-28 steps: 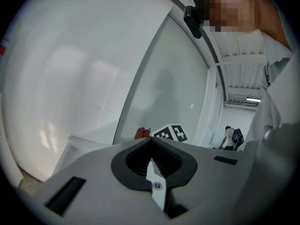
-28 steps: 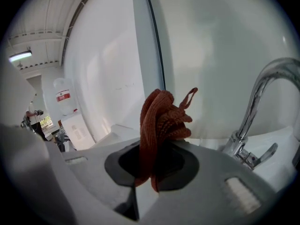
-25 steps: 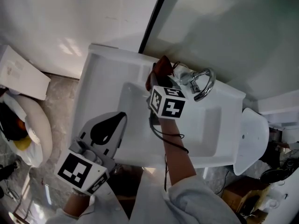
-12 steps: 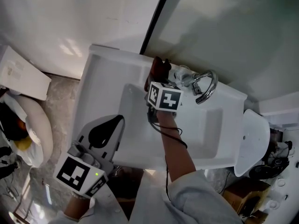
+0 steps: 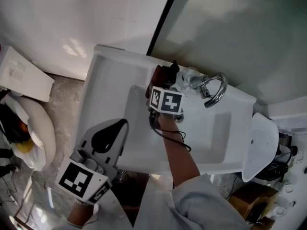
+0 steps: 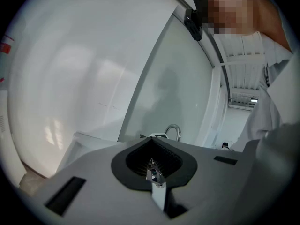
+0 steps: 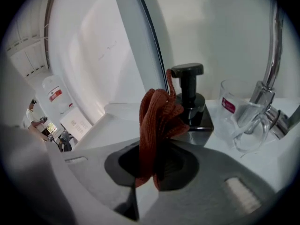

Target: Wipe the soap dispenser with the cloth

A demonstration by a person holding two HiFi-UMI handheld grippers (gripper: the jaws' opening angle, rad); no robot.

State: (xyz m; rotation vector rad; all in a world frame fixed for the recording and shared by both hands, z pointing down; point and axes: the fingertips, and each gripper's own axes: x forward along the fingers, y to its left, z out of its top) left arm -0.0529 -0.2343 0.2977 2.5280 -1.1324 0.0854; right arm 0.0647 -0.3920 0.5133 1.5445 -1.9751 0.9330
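Observation:
The black soap dispenser [image 7: 190,96] stands on the sink's back ledge, its pump head [image 5: 173,67] showing just past the cloth in the head view. A rust-red cloth [image 7: 157,118] is bunched upright in my right gripper [image 7: 149,172], which is shut on it. The cloth [image 5: 159,75] sits against the dispenser's left side, covering part of its body. My right gripper [image 5: 161,84] reaches over the basin from the front. My left gripper [image 5: 111,131] hangs by the sink's front left edge, away from the dispenser, and it [image 6: 155,173] is shut with nothing held.
A clear glass [image 7: 238,112] stands right of the dispenser, next to the chrome faucet [image 7: 271,64], which arches over the basin [image 5: 214,91]. The white sink [image 5: 103,87] meets a wall and a mirror behind it. A toilet lid [image 5: 261,145] lies at the right.
My right gripper has carried the cloth a little left, away from the faucet, so the dispenser's pump head now shows beside it. The left gripper has stayed put.

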